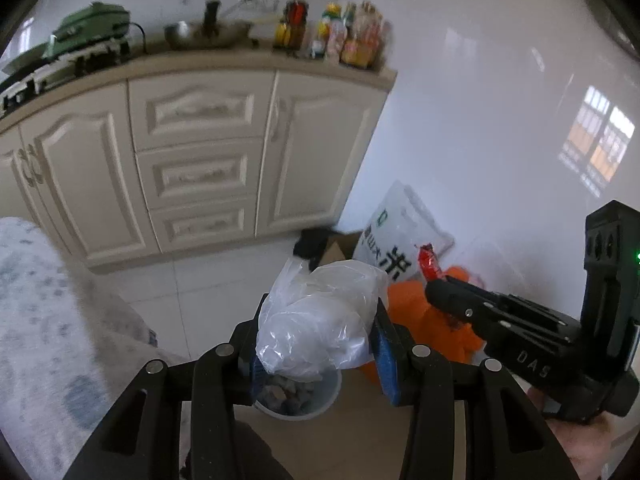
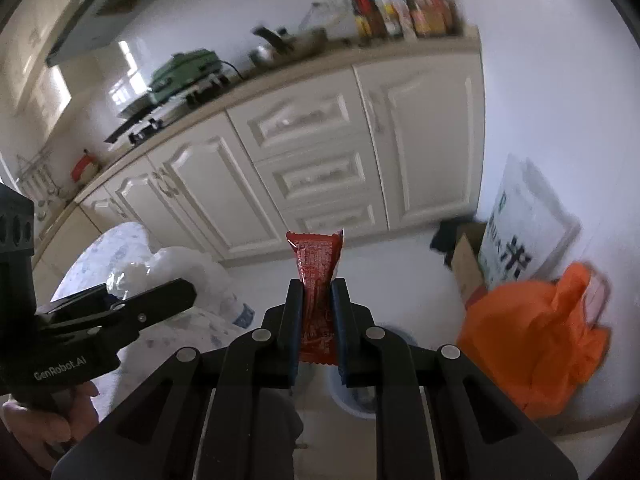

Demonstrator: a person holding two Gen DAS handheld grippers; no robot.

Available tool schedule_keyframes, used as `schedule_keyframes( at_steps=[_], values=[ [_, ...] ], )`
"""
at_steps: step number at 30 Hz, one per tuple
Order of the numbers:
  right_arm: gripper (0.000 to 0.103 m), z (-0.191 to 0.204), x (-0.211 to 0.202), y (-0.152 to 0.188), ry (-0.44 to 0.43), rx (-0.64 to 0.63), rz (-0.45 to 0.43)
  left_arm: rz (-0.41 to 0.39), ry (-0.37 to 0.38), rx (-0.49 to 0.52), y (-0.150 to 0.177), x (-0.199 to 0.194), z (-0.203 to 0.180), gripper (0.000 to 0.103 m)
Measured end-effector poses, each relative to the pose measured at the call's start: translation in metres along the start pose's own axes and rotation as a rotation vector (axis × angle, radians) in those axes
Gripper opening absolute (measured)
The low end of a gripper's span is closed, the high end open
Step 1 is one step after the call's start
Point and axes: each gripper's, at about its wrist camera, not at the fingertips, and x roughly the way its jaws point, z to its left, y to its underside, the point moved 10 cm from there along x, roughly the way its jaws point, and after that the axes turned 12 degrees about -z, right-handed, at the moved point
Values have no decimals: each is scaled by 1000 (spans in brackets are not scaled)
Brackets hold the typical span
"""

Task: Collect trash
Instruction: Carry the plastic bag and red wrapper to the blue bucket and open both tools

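My left gripper [image 1: 318,320] is shut on a crumpled clear plastic bag [image 1: 320,320], held above a small white bin [image 1: 320,406] with dark scraps inside. My right gripper [image 2: 316,292] is shut on a red snack wrapper [image 2: 318,268] that stands up between its fingers. In the left wrist view the right gripper [image 1: 434,284] shows at the right with the red wrapper [image 1: 428,266] at its tip. In the right wrist view the left gripper [image 2: 160,300] shows at the left with the plastic bag [image 2: 176,268], and the white bin [image 2: 352,396] lies partly hidden under my fingers.
White kitchen cabinets [image 1: 200,160] with a worktop of bottles and pots stand ahead. An orange plastic bag [image 2: 536,336], a white rice sack [image 2: 520,232] and a cardboard box [image 2: 466,264] sit on the floor at the right. A person's patterned clothing [image 1: 36,320] is at the left.
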Motion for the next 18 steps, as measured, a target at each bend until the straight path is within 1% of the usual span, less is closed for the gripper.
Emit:
schedule_keyframes(
  at_steps=[1, 2, 4, 9, 12, 13, 14, 15, 16, 17, 18],
  values=[
    [14, -8, 8, 6, 6, 12, 18, 27, 0, -2, 2, 13, 0, 41],
    [14, -13, 15, 10, 8, 23, 31, 47, -3, -7, -3, 28, -3, 41],
    [14, -26, 30, 20, 12, 49, 60, 74, -10, -9, -8, 52, -5, 41],
    [14, -53, 67, 42, 23, 105, 136, 173, -26, -24, -12, 122, -14, 42],
    [18, -67, 88, 56, 36, 130, 171, 259, -47, -42, -7, 162, -8, 48],
    [19, -69, 94, 60, 38, 131, 188, 275, -50, -48, -7, 175, -6, 56],
    [24, -72, 100, 65, 37, 137, 204, 291, -61, -48, -7, 183, -4, 72],
    [29, -75, 104, 68, 37, 155, 209, 296, -83, -42, -7, 189, -5, 79],
    [49, -78, 106, 71, 43, 172, 210, 285, -111, -36, -10, 193, -4, 85],
    [73, -81, 106, 73, 45, 185, 208, 278, -122, -33, -13, 196, -3, 91],
    [81, -83, 105, 74, 45, 197, 204, 279, -131, -33, -13, 197, -4, 95]
  ],
)
